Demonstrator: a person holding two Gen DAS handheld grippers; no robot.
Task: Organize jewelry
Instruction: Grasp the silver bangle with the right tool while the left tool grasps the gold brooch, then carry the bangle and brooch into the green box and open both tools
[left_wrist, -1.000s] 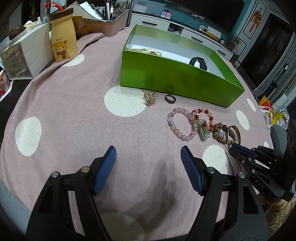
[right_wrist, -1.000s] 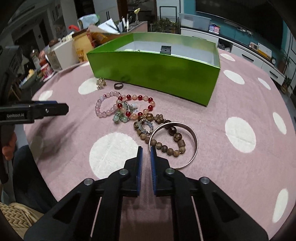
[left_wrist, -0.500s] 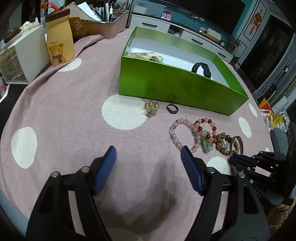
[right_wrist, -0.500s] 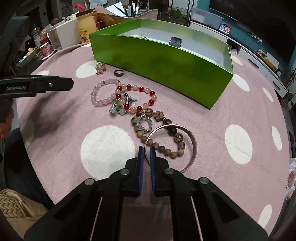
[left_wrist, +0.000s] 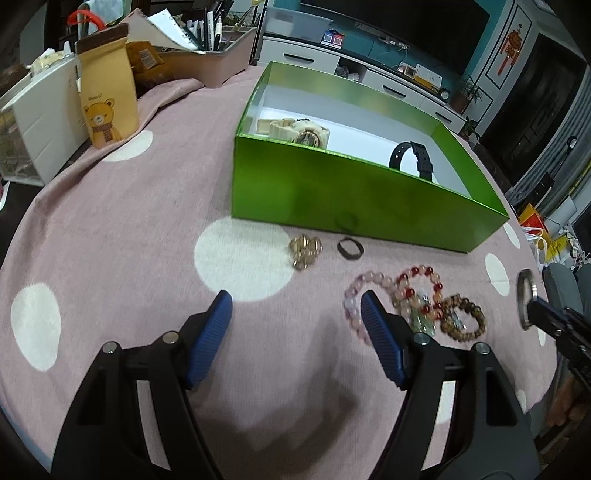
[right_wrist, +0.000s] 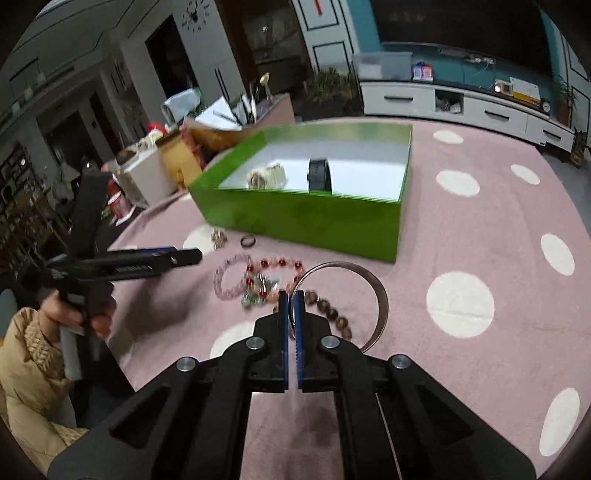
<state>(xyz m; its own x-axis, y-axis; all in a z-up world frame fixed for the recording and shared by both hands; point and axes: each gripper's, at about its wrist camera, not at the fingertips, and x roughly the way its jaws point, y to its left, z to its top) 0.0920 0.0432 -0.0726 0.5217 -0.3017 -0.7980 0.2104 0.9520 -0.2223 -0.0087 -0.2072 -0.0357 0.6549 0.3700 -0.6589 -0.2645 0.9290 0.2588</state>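
My right gripper (right_wrist: 291, 301) is shut on the rim of a silver bangle (right_wrist: 380, 295) and holds it lifted above the table; the bangle also shows in the left wrist view (left_wrist: 523, 295). My left gripper (left_wrist: 295, 314) is open and empty above the pink cloth. A green box (left_wrist: 362, 192) holds a cream watch (left_wrist: 299, 133) and a black watch (left_wrist: 415, 157). On the cloth lie a gold brooch (left_wrist: 304, 249), a dark ring (left_wrist: 350, 249), a pink bead bracelet (left_wrist: 364, 291), a red bead bracelet (left_wrist: 419, 286) and a brown bead bracelet (left_wrist: 463, 323).
A bear-print paper bag (left_wrist: 107, 110), a white drawer unit (left_wrist: 40, 122) and a tray of pens (left_wrist: 210, 48) stand at the table's far left. The table edge curves close on the right, near a person's hand (left_wrist: 561, 402).
My right gripper has lifted the silver bangle off the brown bracelet and risen. My left gripper has moved slightly toward the box, still open.
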